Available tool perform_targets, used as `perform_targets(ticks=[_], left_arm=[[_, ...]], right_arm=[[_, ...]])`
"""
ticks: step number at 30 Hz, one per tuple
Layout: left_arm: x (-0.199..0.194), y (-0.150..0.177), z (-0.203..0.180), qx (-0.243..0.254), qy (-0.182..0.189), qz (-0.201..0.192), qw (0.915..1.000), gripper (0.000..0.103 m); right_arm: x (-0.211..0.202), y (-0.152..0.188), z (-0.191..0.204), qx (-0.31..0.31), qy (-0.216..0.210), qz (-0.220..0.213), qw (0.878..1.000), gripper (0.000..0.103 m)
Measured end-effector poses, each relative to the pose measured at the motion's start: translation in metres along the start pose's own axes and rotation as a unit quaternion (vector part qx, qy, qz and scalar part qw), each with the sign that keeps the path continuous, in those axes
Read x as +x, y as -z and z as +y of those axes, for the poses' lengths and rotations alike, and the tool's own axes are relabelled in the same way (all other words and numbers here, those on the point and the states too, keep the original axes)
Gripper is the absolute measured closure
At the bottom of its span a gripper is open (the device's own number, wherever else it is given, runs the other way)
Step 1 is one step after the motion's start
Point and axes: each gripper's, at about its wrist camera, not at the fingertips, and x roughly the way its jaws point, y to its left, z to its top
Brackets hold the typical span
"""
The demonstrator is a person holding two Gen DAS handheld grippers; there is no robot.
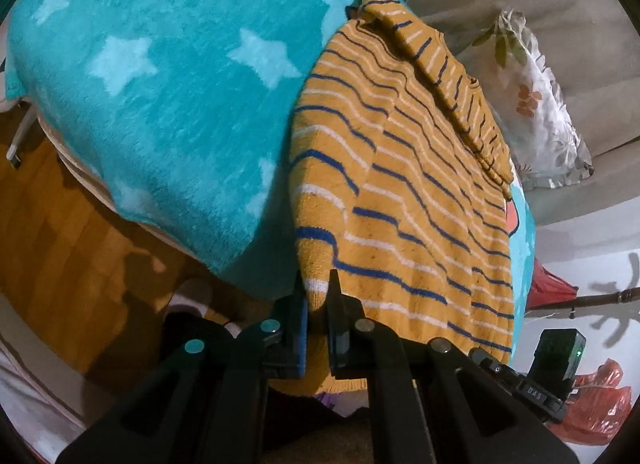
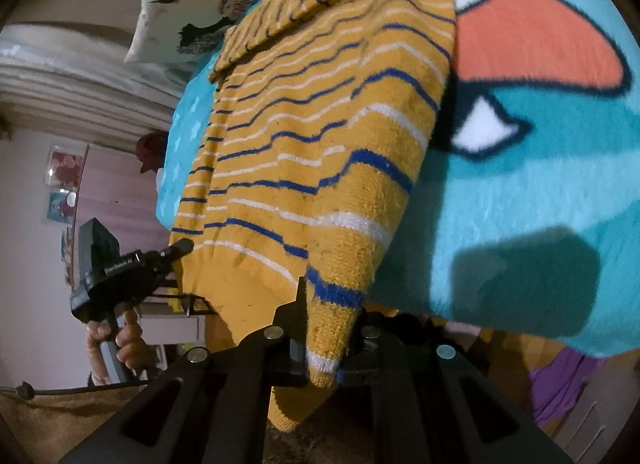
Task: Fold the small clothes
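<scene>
2 grippers have hold of the sweater [image 1: 404,183] at its near hem, 1 at each bottom corner. The left gripper [image 1: 318,304] is clamped tight on the left corner, a fold of knit pinched between its fingers [image 1: 335,296]. The right gripper [image 2: 328,324] is likewise squeezed shut on the right corner, which hangs bunched between its fingers [image 2: 298,304]. In the right view the left gripper [image 2: 176,250] shows at the far hem edge, a hand [image 2: 120,340] around its handle.

The sweater lies spread over the blanket [image 1: 168,111], its hem drooping off the near edge and its collar end farthest away, with 1 sleeve [image 1: 452,83] already laid across the body.

The step in hand looks like a hem-to-collar fold. To do it well, raise both corners together and level, keep the hem taut between them so the middle does not sag, then carry it forward and lay it squarely near the collar. Uneven lifting would skew the fold; pulling toward the body could drag the whole piece off the edge.

The sweater is a soft mustard knit with thin blue and white stripes and a plain ribbed hem, thick enough to hold a crease poorly. The blanket is fluffy teal fleece with pale stars, grippy enough, I judge, to hold the far half in place.
</scene>
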Motion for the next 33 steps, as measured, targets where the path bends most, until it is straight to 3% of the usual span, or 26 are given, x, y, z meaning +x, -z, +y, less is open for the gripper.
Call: perform_targets(ticks=[6, 10, 15, 20, 23, 26, 28, 30, 33], left_arm=[[-0.012, -0.009, -0.003, -0.012, 0.009, -0.009, 0.9999, 0.096], [-0.022, -0.041, -0.022, -0.018, 0.03, -0.022, 0.9991, 0.096], [-0.016, -0.121, -0.072, 0.03, 0.043, -0.038, 0.9979, 0.096], [0.021, -0.222, -0.128, 0.073, 0.026, -0.065, 0.9949, 0.096], [0.053, -0.276, -0.143, 0.068, 0.034, -0.056, 0.9955, 0.093], [0.076, -0.31, -0.131, 0.038, 0.062, -0.037, 0.9967, 0.077], [0.071, -0.322, -0.129, 0.043, 0.085, -0.05, 0.9942, 0.053], [0.061, -0.327, -0.127, 0.06, 0.084, -0.07, 0.9923, 0.041], [0.061, -0.329, -0.122, 0.082, 0.067, -0.064, 0.9924, 0.039]], right_arm=[[-0.006, -0.008, 0.006, -0.036, -0.003, 0.003, 0.999, 0.094], [-0.02, -0.035, 0.017, -0.042, -0.034, -0.018, 0.998, 0.094], [-0.043, -0.106, 0.033, -0.048, -0.059, -0.071, 0.995, 0.094], [-0.041, -0.21, 0.029, -0.019, -0.034, -0.123, 0.992, 0.094], [-0.019, -0.268, 0.012, 0.025, -0.012, -0.128, 0.991, 0.091], [0.006, -0.31, -0.024, 0.093, 0.037, -0.123, 0.987, 0.086], [0.014, -0.32, -0.04, 0.125, 0.033, -0.119, 0.985, 0.081], [0.014, -0.324, -0.048, 0.141, 0.013, -0.122, 0.982, 0.072], [0.01, -0.331, -0.052, 0.14, 0.004, -0.132, 0.981, 0.061]])
